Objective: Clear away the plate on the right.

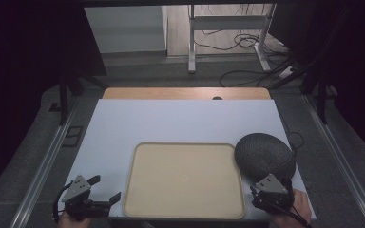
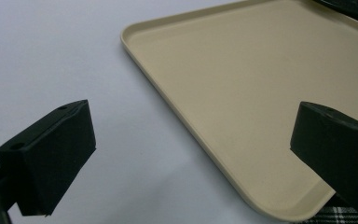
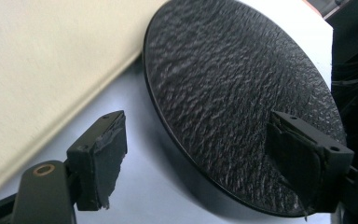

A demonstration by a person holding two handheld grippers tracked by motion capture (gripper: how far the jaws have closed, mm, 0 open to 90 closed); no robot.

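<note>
A beige tray lies at the front middle of the white table, with nothing on it. A black textured round plate rests just right of the tray. My right gripper is open at the near edge of that plate, one jaw beside it over the table and the other over its rim. My left gripper stands open at the front left, jaws pointing at the tray's near left corner. One left jaw is over the white table, the other over the tray.
The white table top has free room behind the tray. A wooden strip runs along its far edge. Beyond are a metal frame and loose cables on the floor. A plaid cloth shows below the tray's corner.
</note>
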